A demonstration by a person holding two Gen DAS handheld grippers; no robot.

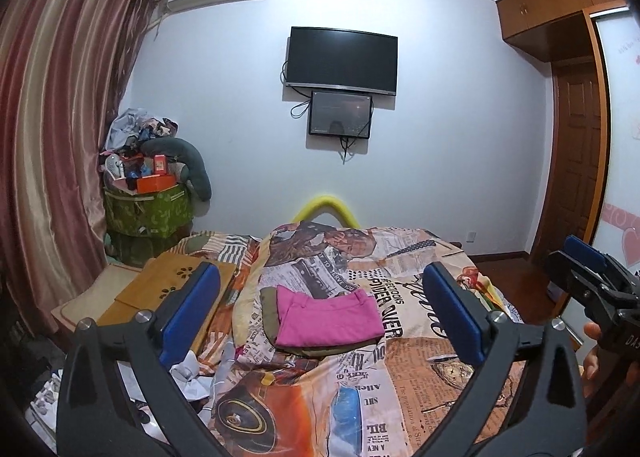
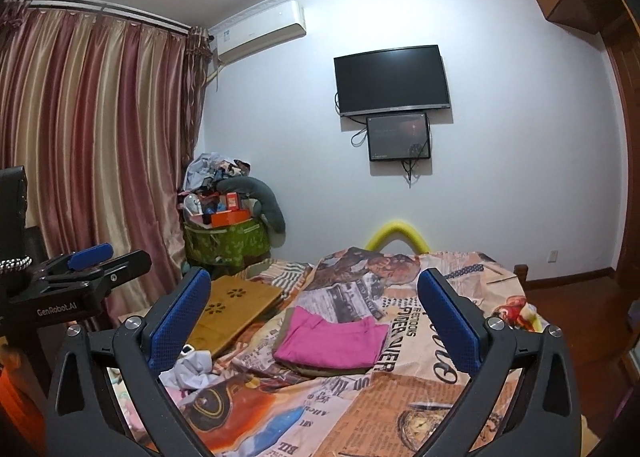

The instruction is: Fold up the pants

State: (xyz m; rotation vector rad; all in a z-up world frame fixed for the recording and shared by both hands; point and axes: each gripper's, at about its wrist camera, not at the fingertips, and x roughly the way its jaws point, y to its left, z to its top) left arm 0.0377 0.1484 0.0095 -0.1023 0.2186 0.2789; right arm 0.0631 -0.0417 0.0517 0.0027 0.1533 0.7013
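Observation:
Folded pink pants (image 1: pixel 328 319) lie on top of a folded olive garment (image 1: pixel 269 313) on the newspaper-print bedspread (image 1: pixel 420 369). They also show in the right wrist view (image 2: pixel 334 341). My left gripper (image 1: pixel 320 313) is open and empty, held above the bed short of the pants. My right gripper (image 2: pixel 316 325) is open and empty too, raised above the bed. Each gripper shows at the edge of the other's view: the right one (image 1: pixel 588 273), the left one (image 2: pixel 92 261).
A wooden lap tray (image 2: pixel 236 305) lies on the bed's left side, with crumpled white cloth (image 2: pixel 192 371) near it. A green box piled with clutter (image 2: pixel 226 233) stands by the curtain (image 2: pixel 100 161). A TV (image 2: pixel 392 79) hangs on the far wall. A wardrobe (image 1: pixel 580 117) is at right.

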